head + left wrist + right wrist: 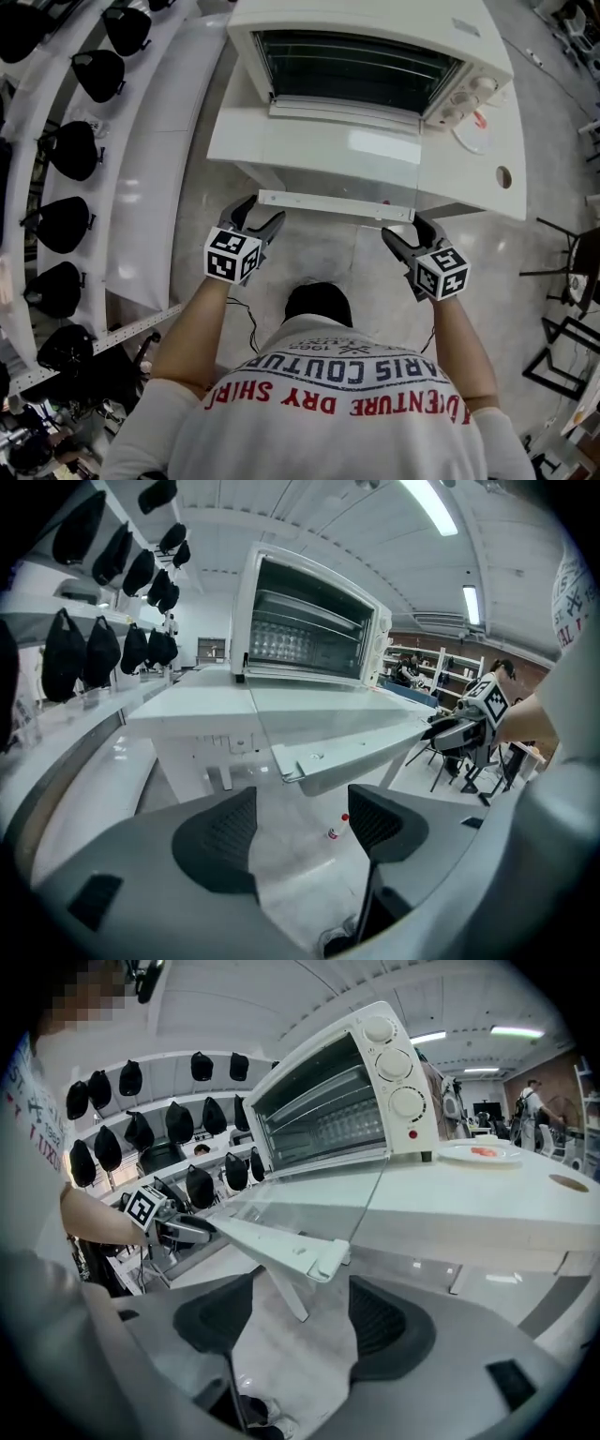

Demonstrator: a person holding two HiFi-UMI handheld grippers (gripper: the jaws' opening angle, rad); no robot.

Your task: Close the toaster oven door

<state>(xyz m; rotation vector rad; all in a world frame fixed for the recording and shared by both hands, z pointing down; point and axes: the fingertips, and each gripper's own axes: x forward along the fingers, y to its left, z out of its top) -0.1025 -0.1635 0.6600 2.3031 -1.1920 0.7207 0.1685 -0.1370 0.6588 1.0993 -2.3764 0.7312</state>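
1. The toaster oven door point(319, 150) lies flat open, upper centre; its handle point(335, 205) faces me.
2. My left gripper point(261, 214) and right gripper point(403, 230) sit just below the handle ends, fingers spread wide, holding nothing.
3. I'd lift both ends evenly.

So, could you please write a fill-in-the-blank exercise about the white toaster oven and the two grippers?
1. The glass door of the white metal toaster oven is ____.
2. The black left gripper and the black right gripper both hold ____.
3. The oven has ____ round white knobs.
4. In the head view, these knobs are on its ____ side.
Missing words: open; nothing; three; right.
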